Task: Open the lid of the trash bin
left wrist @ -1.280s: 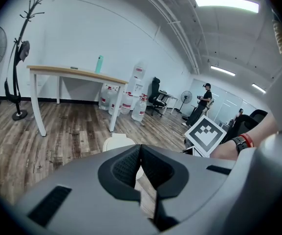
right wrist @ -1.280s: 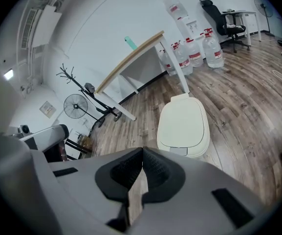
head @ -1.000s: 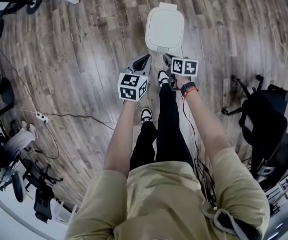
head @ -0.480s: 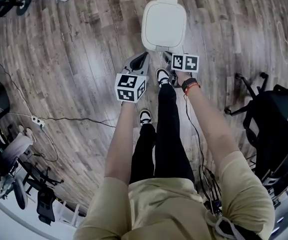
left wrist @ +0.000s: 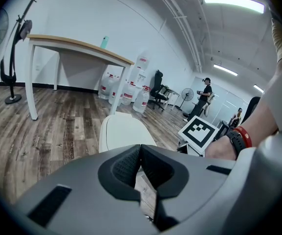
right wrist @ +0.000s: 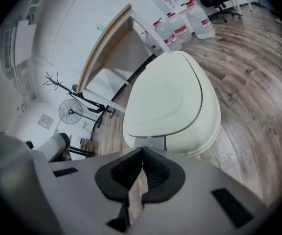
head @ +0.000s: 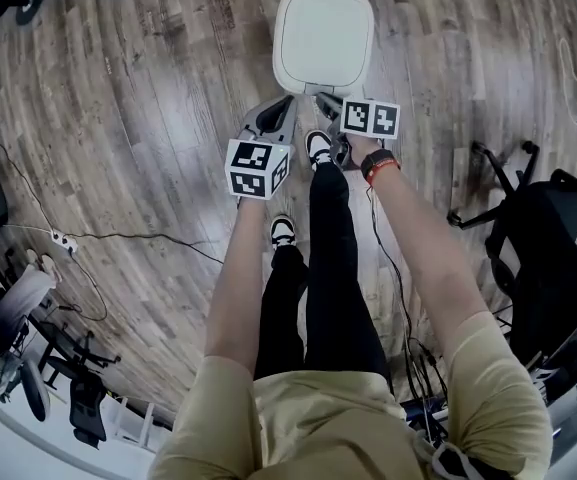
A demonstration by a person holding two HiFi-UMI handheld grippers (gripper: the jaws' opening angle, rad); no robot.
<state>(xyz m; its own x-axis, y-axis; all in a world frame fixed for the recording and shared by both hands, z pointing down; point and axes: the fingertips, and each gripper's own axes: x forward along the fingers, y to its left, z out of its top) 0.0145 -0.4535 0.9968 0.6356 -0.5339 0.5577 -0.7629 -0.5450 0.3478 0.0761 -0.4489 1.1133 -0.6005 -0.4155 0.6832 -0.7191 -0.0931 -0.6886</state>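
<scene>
Standing over the bin, both arms stretched forward and down.

- Trash bin (head: 323, 33): white, rounded, on the wood floor (head: 148, 88) just ahead of both gripper tips. Lid (right wrist: 165, 99) is down and flush all round. Its hinge block seems to be on the side away from the grippers.
- Left gripper (head: 286, 103): jaws pressed together with nothing in them. The bin is ahead of it and slightly to its right, not touching.
- Right gripper (head: 320, 98): jaws likewise closed and empty. Tips are just short of the bin's near edge, and a grey tab (right wrist: 150, 142) sits under the lid lip right in front of them. Cannot tell whether it is a latch or a pedal.
- One shoe (head: 318, 148) is planted directly behind the right gripper's tips, close to the bin's base.

Risks, as I judge them:
- Closed jaws cannot take hold of the lip. Unless they part first, the tips will only prod and slide off the smooth, domed plastic.
- The bin looks light and nothing steadies it, so an upward pry at the near edge could tip it back or skate it away over the boards.
- The grippers sit near each other, and a sideways correction could knock one against the other.
- The shoe may be clipped as the right gripper drops toward the tab.
</scene>
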